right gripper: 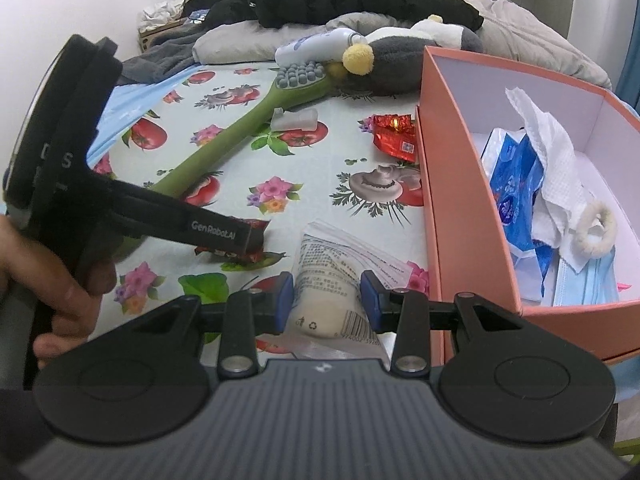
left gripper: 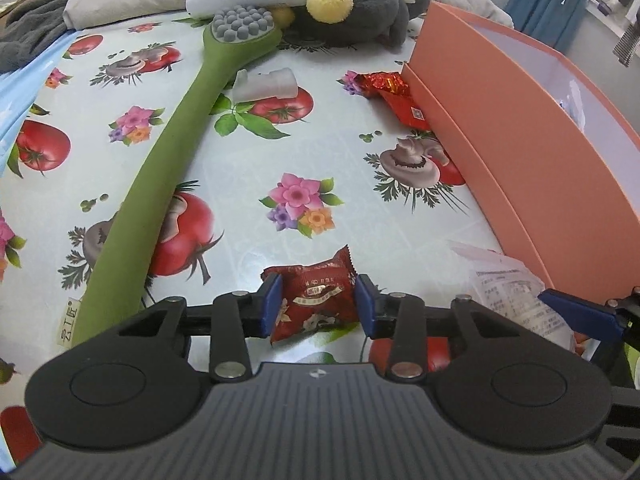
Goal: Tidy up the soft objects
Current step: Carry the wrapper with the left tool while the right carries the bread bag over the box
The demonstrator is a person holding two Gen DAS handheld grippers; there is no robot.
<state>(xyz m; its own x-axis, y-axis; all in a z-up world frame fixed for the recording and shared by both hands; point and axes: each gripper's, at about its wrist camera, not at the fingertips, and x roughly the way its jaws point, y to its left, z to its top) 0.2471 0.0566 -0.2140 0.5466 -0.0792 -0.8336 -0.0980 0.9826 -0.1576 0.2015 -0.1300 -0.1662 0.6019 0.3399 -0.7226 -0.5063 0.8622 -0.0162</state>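
Note:
A dark red snack packet (left gripper: 316, 300) lies on the flowered tablecloth (left gripper: 248, 168), and the blue pads of my left gripper (left gripper: 318, 304) press on its two sides. From the right wrist view, the left gripper (right gripper: 250, 240) reaches in from the left down onto that packet (right gripper: 256, 257). My right gripper (right gripper: 326, 300) is shut on a clear printed packet (right gripper: 324, 280) with a pale bun inside, resting on the cloth beside the orange box (right gripper: 452, 200). One blue finger of the right gripper (left gripper: 580, 316) shows at the clear packet (left gripper: 508, 292).
The orange box (left gripper: 520, 120) holds blue tissue packs (right gripper: 512, 184), white paper (right gripper: 548, 148), a face mask and a fluffy ring. A long green massage stick (left gripper: 168, 152), a red foil packet (left gripper: 392, 92), a white plastic piece (left gripper: 268, 84), a grey plush toy (left gripper: 360, 8) and bedding lie beyond.

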